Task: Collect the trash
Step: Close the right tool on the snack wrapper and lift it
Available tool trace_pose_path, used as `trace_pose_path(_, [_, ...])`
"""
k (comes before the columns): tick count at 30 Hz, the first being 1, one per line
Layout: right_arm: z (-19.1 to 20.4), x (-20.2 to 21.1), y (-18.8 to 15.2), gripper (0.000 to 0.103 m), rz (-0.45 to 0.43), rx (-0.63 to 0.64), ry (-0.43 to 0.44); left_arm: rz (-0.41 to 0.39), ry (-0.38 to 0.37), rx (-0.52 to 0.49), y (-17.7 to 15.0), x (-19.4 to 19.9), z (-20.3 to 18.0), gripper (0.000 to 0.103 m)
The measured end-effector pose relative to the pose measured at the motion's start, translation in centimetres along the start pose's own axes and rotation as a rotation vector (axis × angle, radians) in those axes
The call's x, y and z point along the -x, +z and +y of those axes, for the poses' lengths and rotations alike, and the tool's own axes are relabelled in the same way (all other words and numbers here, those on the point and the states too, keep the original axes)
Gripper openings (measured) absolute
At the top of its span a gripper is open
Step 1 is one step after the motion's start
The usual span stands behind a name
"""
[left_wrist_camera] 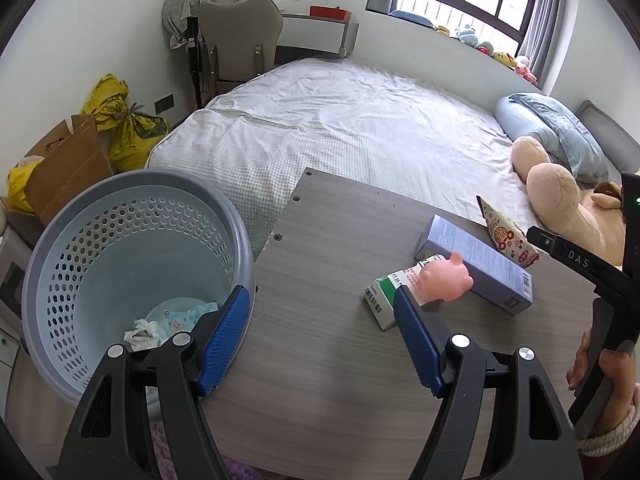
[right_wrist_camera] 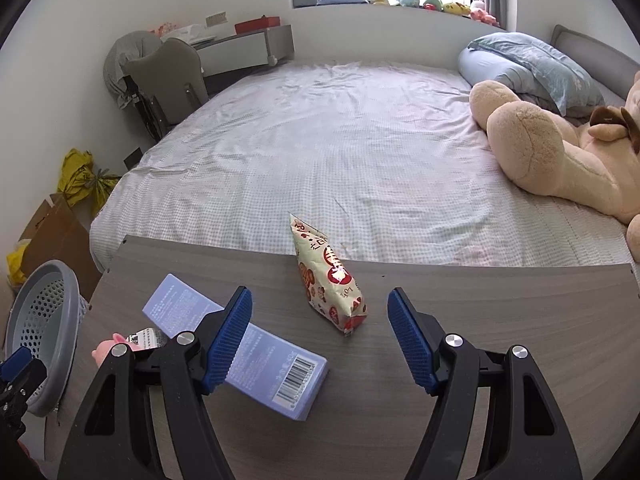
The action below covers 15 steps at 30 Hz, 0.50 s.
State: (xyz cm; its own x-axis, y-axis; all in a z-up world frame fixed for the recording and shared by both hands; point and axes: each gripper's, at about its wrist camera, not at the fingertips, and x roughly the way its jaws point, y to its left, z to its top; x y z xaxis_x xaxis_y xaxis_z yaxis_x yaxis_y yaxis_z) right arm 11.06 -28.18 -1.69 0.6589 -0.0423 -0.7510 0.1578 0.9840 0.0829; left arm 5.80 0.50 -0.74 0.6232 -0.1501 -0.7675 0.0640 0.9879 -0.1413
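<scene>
in the left wrist view the left gripper (left_wrist_camera: pixel 322 300) fills the bottom of the frame, its blue-padded jaws spread wide with nothing between them, above a grey wooden board (left_wrist_camera: pixel 320 360). just past its right finger, right of centre, lie a small green and white carton (left_wrist_camera: pixel 382 304) and a pink toy pig (left_wrist_camera: pixel 444 282) resting on it, both touching a long pale purple box (left_wrist_camera: pixel 476 264). behind the box, toward the right edge, a printed snack bag (left_wrist_camera: pixel 506 236) stands tilted. at lower left a grey and light blue basket (left_wrist_camera: pixel 132 264) stands beside the board, with crumpled tissue and a wrapper (left_wrist_camera: pixel 168 324) at its bottom. at lower right a hand (left_wrist_camera: pixel 600 376) grips the black handle of the other tool.

in the right wrist view the right gripper (right_wrist_camera: pixel 320 308) hangs over the board with its jaws likewise spread and empty; the snack bag (right_wrist_camera: pixel 328 280) lies just ahead between the fingertips, untouched. the purple box (right_wrist_camera: pixel 260 356) runs under the left finger.

beyond the board stretches a bed (right_wrist_camera: pixel 320 140) with a large plush bear (right_wrist_camera: pixel 560 152) at the right.
</scene>
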Motion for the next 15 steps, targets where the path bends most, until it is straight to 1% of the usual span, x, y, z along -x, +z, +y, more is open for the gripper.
trace_pose_path(6, [-0.6, -3.1, 0.9, 0.069, 0.044, 0.026, 0.023, 0.011, 0.009, -0.008, 0.0, -0.4, -0.4, 0.071])
trace_pose_path(12, [-0.5, -5.5, 1.0, 0.069, 0.098, 0.054, 0.039, 0.015, 0.024, -0.014, 0.1, -0.5, -0.7, 0.071])
trace_pose_path(15, [-0.2, -6.1, 0.8, 0.064, 0.108, 0.079, 0.036, 0.020, 0.031, -0.017, 0.1, -0.5, -0.8, 0.071])
